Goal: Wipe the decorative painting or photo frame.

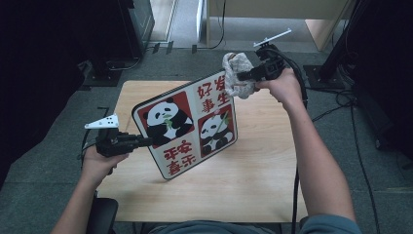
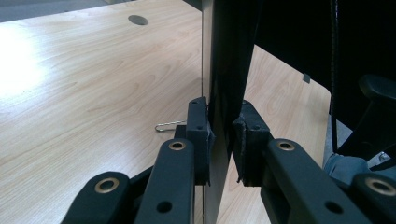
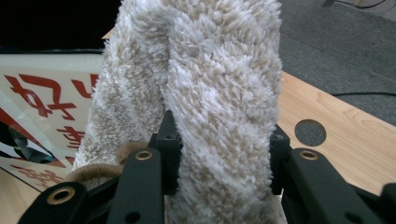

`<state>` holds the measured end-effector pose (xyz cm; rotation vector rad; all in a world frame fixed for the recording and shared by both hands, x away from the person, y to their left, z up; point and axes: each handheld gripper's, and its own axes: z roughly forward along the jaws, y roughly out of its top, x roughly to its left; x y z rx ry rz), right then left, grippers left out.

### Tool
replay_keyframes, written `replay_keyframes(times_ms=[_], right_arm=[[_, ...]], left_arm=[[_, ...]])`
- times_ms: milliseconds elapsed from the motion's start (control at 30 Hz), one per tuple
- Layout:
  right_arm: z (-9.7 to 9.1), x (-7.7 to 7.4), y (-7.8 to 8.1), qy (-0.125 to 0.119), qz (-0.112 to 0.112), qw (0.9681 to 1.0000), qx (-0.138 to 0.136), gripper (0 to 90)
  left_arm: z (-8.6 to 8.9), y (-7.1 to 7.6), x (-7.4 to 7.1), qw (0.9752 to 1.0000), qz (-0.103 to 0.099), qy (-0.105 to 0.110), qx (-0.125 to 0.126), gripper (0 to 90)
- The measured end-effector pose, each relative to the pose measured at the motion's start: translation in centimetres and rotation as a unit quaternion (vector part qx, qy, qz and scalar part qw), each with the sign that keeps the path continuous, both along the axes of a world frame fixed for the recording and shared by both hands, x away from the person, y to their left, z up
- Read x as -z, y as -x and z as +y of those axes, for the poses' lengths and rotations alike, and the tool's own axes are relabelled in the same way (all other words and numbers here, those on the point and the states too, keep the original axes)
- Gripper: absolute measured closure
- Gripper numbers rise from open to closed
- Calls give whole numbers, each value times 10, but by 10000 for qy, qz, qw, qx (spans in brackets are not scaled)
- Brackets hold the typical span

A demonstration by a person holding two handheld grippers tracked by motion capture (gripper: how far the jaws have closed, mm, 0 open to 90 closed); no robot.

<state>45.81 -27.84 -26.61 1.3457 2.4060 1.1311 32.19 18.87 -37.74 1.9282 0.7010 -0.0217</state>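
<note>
High view: left gripper [image 1: 144, 141] clamped on the left edge of the board [image 1: 187, 124], held tilted above the worktop [image 1: 253, 170], lower corner close to the wood, contact not clear. Printed face up toward the camera: two pandas on red, red characters on white. Right gripper [image 1: 242, 76] at the board's top right corner, clenched on a beige cloth [image 1: 237, 74] that lies against that corner.

Left gripper view: left gripper [image 2: 223, 135] closed on the board [image 2: 229, 60], seen edge-on as a dark slab rising between the pads. Pale worktop [image 2: 84, 93] beneath, with a round hole [image 2: 137, 19] far off and a small wire clip [image 2: 169, 125] just beside the jaw.

Right gripper view: right gripper [image 3: 224, 154] squeezing the fluffy cloth [image 3: 210, 84], bunched upright between the jaws. Board [image 3: 46, 107] behind at left, red characters visible. Worktop [image 3: 336, 121] at right with a round hole [image 3: 310, 132].
</note>
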Motion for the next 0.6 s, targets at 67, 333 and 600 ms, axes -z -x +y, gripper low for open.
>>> replay_keyframes(times_ms=[67,333,600], right_arm=[[0,2,0,-4,20,10000,2,620],[-1,13,1,-32,100,9999,34,621],[-1,25,4,-81,205,9997,85,622]], left_arm=[[0,0,0,10000,1,1,0,788],[0,0,0,10000,-1,1,1,788],[0,0,1,10000,2,13,3,787]])
